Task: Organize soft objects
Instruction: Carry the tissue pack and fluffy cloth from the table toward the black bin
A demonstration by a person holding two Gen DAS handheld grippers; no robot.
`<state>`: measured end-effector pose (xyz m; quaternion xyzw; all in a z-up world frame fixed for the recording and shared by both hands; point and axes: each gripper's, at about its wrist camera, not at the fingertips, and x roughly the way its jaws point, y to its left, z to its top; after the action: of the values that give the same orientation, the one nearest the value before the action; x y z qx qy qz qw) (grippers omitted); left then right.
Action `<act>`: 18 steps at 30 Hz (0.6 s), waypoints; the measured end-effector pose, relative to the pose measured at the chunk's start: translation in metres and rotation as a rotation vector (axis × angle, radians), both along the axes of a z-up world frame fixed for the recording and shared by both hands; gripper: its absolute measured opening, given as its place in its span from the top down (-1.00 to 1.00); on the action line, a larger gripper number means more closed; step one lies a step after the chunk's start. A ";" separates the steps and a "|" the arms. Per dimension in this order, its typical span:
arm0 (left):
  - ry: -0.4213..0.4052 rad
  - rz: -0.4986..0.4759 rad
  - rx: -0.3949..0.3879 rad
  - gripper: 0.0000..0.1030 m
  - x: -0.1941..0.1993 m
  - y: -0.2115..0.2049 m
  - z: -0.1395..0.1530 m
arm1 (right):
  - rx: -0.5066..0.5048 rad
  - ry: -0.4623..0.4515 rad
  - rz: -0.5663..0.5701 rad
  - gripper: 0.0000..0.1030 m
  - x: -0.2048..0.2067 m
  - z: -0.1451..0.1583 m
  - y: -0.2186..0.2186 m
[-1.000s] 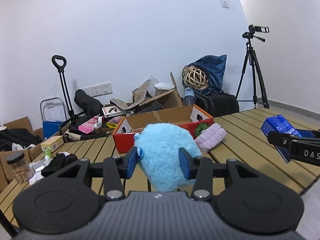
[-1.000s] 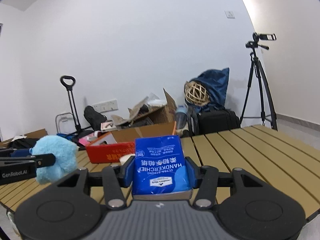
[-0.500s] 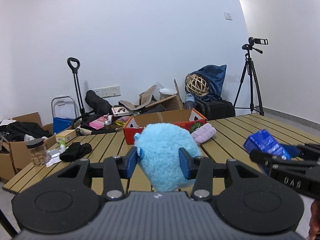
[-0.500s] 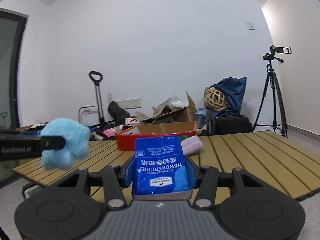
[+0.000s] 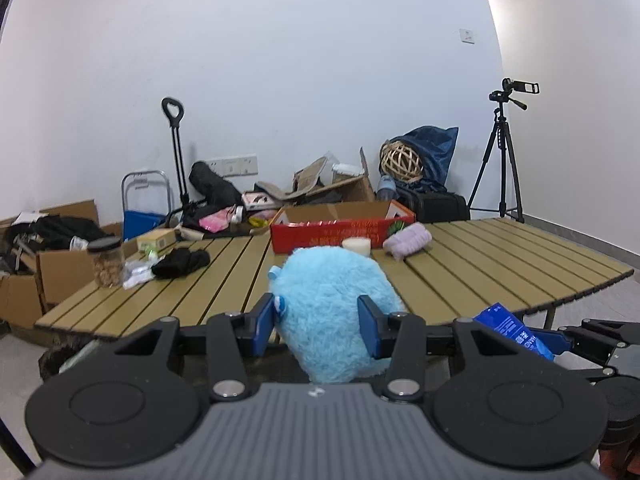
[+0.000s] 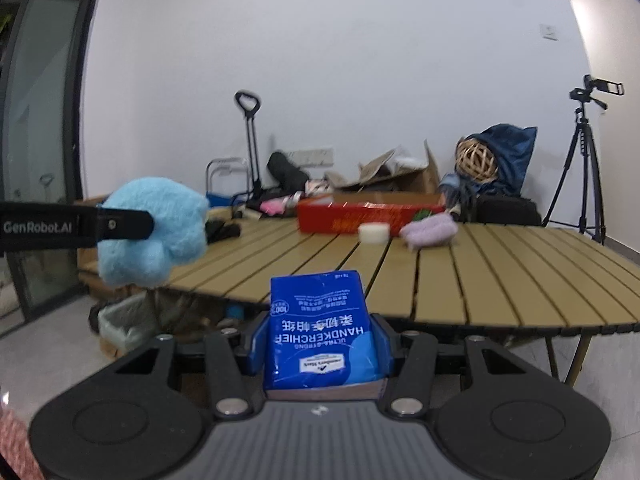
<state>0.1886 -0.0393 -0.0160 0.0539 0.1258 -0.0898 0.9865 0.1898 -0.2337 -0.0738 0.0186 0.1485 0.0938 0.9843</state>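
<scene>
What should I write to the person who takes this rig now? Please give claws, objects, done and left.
Left claw: shut on the blue plush toy, held in the air at the table's near edge.
Right claw: shut on the blue handkerchief pack, also in front of the table.
On the table: red box at the far side; in front of it a lilac soft roll and a white round pad; black cloth to the left.
Done: both items picked up.
Left: place both, probably in the box; then the remaining soft things.
</scene>
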 end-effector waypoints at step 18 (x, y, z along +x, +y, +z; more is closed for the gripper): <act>0.201 0.065 0.004 0.13 -0.010 0.042 -0.082 | -0.093 0.269 0.114 0.02 0.008 -0.066 0.055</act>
<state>0.1787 0.0032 -0.0983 0.0424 0.2261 -0.0623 0.9712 0.1977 -0.1783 -0.1400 -0.0233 0.2840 0.1391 0.9484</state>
